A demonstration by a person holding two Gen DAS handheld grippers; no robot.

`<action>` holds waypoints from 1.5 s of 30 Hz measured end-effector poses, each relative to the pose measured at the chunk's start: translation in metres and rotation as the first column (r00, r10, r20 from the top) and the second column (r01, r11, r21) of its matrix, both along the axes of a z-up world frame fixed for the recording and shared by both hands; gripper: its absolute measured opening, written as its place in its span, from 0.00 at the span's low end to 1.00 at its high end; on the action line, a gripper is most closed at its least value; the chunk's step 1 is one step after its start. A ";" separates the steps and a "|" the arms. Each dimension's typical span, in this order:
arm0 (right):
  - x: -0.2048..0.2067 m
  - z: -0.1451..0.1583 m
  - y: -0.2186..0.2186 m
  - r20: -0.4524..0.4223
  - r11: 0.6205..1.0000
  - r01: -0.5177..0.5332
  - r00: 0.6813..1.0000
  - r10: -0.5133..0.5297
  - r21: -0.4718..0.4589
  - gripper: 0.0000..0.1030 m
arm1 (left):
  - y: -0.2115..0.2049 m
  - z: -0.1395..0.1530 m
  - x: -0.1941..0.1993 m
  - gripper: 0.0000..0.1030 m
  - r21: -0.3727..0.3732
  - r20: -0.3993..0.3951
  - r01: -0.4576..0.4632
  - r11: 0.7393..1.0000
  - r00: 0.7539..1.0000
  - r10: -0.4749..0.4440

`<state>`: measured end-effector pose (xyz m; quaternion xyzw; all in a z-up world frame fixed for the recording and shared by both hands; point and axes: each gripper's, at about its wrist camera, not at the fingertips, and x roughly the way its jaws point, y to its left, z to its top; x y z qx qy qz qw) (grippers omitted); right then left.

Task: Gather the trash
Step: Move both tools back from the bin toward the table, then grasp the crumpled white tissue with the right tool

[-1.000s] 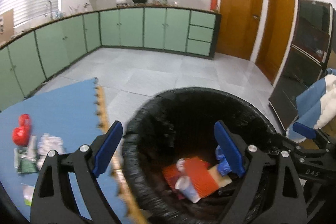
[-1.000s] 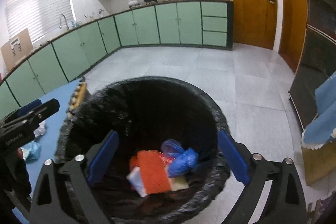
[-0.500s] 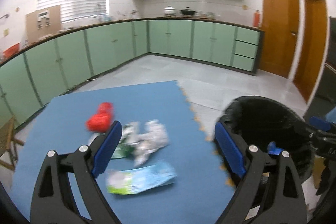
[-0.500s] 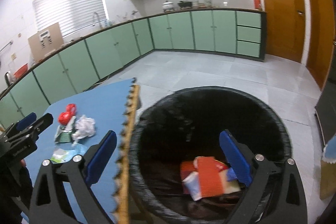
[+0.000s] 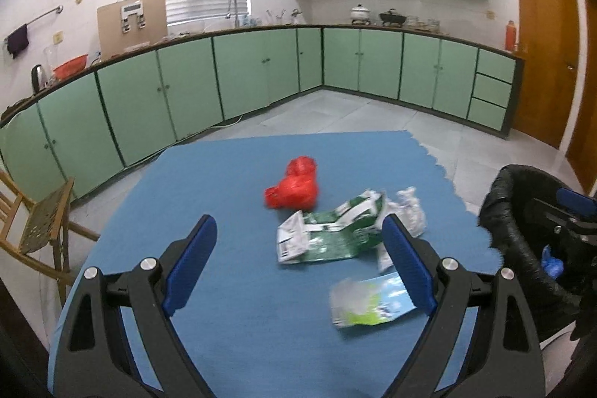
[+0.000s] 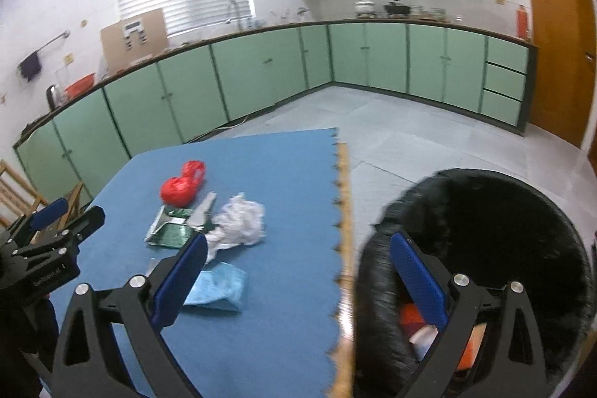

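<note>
Left claw (image 5: pixel 300 263): jaws spread wide, nothing between the pads, poised above the blue mat (image 5: pixel 224 181) that covered the bench. Ahead of this claw, and slightly toward its right finger, lay the loose trash. A crumpled red plastic bag (image 5: pixel 294 189) sat farthest out. A flattened green-and-white carton (image 5: pixel 328 235) lay nearer, its right end just beside the right fingertip. Crumpled white paper (image 5: pixel 410 211) rested beyond that fingertip, touching the carton. A pale blue-and-green wrapper (image 5: pixel 369 303) lay closest, partly hidden behind the right finger. None of these pieces touched the claw.

Right claw (image 6: pixel 298 276): jaws likewise spread, pinching nothing. Its left finger stood over the mat edge, with the white paper just beyond its tip and the pale wrapper beside and partly behind it. Its right finger hung over the black-lined trash bin (image 6: pixel 485 211), which stood on the floor just off the mat's scalloped edge. Inside the bin, below the right finger, orange and white scraps were visible. The red bag and the carton lay ahead and to the left of this claw, well apart from it.

The left claw appeared at the far left of the right wrist view; the right claw at the far right of the left wrist view, over the bin.

Background: green cabinets (image 5: pixel 261 73) along the walls, a wooden chair (image 5: pixel 41 222) left of the bench.
</note>
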<state>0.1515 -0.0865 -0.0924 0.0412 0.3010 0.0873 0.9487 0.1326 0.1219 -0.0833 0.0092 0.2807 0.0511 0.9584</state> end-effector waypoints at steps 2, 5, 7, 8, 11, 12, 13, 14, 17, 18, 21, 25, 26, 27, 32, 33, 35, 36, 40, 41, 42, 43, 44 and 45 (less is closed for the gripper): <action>0.010 -0.006 0.013 -0.011 1.000 -0.023 1.000 0.023 -0.001 0.93 | 0.008 -0.005 0.004 0.85 -0.001 -0.011 -0.012 1.000 1.000 0.012; 0.027 -0.015 0.029 -0.033 0.999 -0.044 0.998 0.044 0.006 0.93 | 0.017 -0.014 0.011 0.85 -0.009 -0.030 -0.030 1.000 0.999 0.030; 0.037 -0.021 0.035 -0.044 0.999 -0.047 0.998 0.048 0.012 0.92 | 0.021 -0.019 0.016 0.85 -0.012 -0.040 -0.039 0.999 0.998 0.039; 0.041 -0.024 0.039 -0.052 0.999 -0.049 0.997 0.049 0.014 0.91 | 0.023 -0.022 0.020 0.85 -0.013 -0.046 -0.042 0.999 0.998 0.041; 0.057 -0.032 0.046 -0.076 0.998 -0.058 0.995 0.059 0.013 0.89 | 0.028 -0.029 0.028 0.85 -0.012 -0.059 -0.043 0.999 0.997 0.042; 0.061 -0.035 0.048 -0.082 0.998 -0.062 0.995 0.063 0.012 0.88 | 0.029 -0.031 0.032 0.85 -0.013 -0.062 -0.043 0.999 0.997 0.042; 0.066 -0.038 0.050 -0.090 0.998 -0.069 0.994 0.069 0.010 0.87 | 0.030 -0.032 0.034 0.85 -0.016 -0.065 -0.043 0.999 0.997 0.042; 0.069 -0.040 0.052 -0.097 0.997 -0.075 0.992 0.075 0.008 0.85 | 0.031 -0.034 0.036 0.85 -0.019 -0.068 -0.043 0.999 0.997 0.042; 0.081 -0.048 0.056 -0.122 0.995 -0.096 0.988 0.096 0.008 0.83 | 0.032 -0.039 0.043 0.85 -0.022 -0.080 -0.045 0.999 0.996 0.043; 0.084 -0.050 0.057 -0.129 0.995 -0.102 0.986 0.102 0.006 0.83 | 0.033 -0.041 0.044 0.85 -0.022 -0.082 -0.045 0.999 0.996 0.043; 0.090 -0.056 0.059 -0.143 0.993 -0.118 0.983 0.117 0.006 0.81 | 0.034 -0.046 0.049 0.85 -0.024 -0.093 -0.048 0.999 0.995 0.046; 0.096 -0.062 0.061 -0.167 0.991 -0.137 0.976 0.137 0.008 0.80 | 0.034 -0.054 0.055 0.85 -0.023 -0.111 -0.047 0.999 0.993 0.044; 0.096 -0.064 0.062 -0.172 0.990 -0.141 0.975 0.140 0.008 0.79 | 0.033 -0.055 0.057 0.85 -0.025 -0.116 -0.045 0.999 0.992 0.042; 0.097 -0.066 0.063 -0.178 0.990 -0.144 0.974 0.143 0.008 0.77 | 0.033 -0.057 0.058 0.85 -0.027 -0.119 -0.044 0.999 0.992 0.041; 0.105 -0.075 0.062 -0.227 0.984 -0.173 0.957 0.180 0.050 0.61 | 0.028 -0.060 0.064 0.85 -0.023 -0.126 -0.031 0.999 0.992 0.028; 0.106 -0.077 0.062 -0.237 0.981 -0.185 0.952 0.196 0.066 0.54 | 0.027 -0.061 0.065 0.85 -0.021 -0.127 -0.030 0.999 0.991 0.027; 0.108 -0.078 0.063 -0.241 0.977 -0.198 0.947 0.211 0.079 0.44 | 0.026 -0.062 0.067 0.85 -0.020 -0.134 -0.030 0.999 0.991 0.027; 0.107 -0.078 0.063 -0.239 0.975 -0.204 0.946 0.218 0.082 0.38 | 0.026 -0.062 0.068 0.85 -0.020 -0.137 -0.030 0.999 0.990 0.027; 0.104 -0.075 0.068 -0.224 0.971 -0.232 0.945 0.239 0.059 0.20 | 0.022 -0.062 0.070 0.85 -0.016 -0.138 -0.029 0.999 0.990 0.026; 0.102 -0.074 0.069 -0.219 0.971 -0.235 0.946 0.240 0.049 0.18 | 0.022 -0.062 0.070 0.85 -0.014 -0.136 -0.027 1.000 0.990 0.025; 0.101 -0.073 0.070 -0.212 0.971 -0.237 0.947 0.241 0.042 0.16 | 0.021 -0.061 0.069 0.85 -0.014 -0.134 -0.027 1.000 0.991 0.025; 0.099 -0.070 0.069 -0.203 0.971 -0.237 0.949 0.240 0.040 0.15 | 0.021 -0.060 0.069 0.85 -0.015 -0.132 -0.027 1.000 0.991 0.025; 0.099 -0.069 0.067 -0.196 0.972 -0.232 0.952 0.235 0.038 0.14 | 0.020 -0.058 0.069 0.85 -0.018 -0.127 -0.027 0.999 0.992 0.024; 0.098 -0.066 0.065 -0.187 0.974 -0.224 0.956 0.227 0.037 0.14 | 0.019 -0.056 0.068 0.85 -0.020 -0.123 -0.027 0.999 0.992 0.024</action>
